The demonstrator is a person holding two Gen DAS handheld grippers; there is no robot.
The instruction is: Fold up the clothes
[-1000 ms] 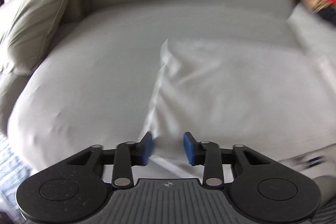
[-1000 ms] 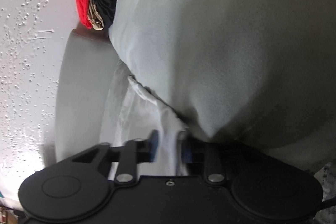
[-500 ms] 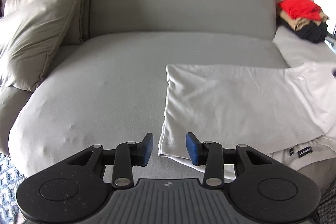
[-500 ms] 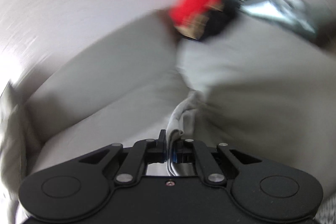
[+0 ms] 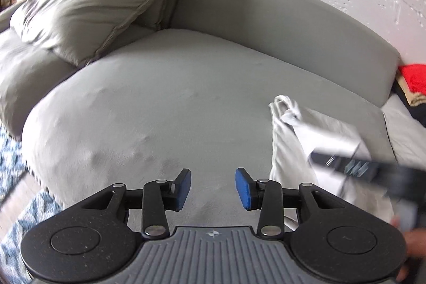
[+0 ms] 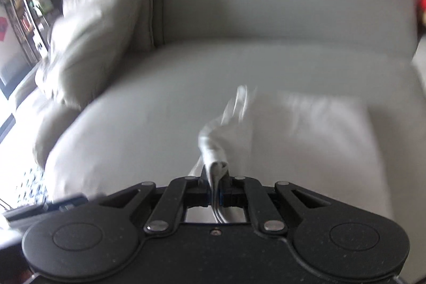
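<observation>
A white garment [image 5: 306, 140] lies partly folded on the grey sofa seat [image 5: 159, 108], at the right in the left wrist view. My left gripper [image 5: 213, 189] is open over bare seat fabric, just left of the garment, with nothing between its blue pads. My right gripper [image 6: 217, 193] is shut on a bunched edge of the white garment [image 6: 293, 129], which trails away from it across the seat. The right gripper's body [image 5: 372, 169] crosses the garment as a dark blur in the left wrist view.
Two grey pillows [image 5: 93, 7] lean at the sofa's left end. A pile of red, tan and black clothes [image 5: 412, 81] sits at the far right by the backrest [image 5: 266, 25]. A blue patterned rug [image 5: 10, 164] lies below the seat's left edge.
My right gripper has carried the pinched garment edge leftward over the garment, which now looks narrower and bunched. My left gripper stayed open and now sits left of the garment over bare seat.
</observation>
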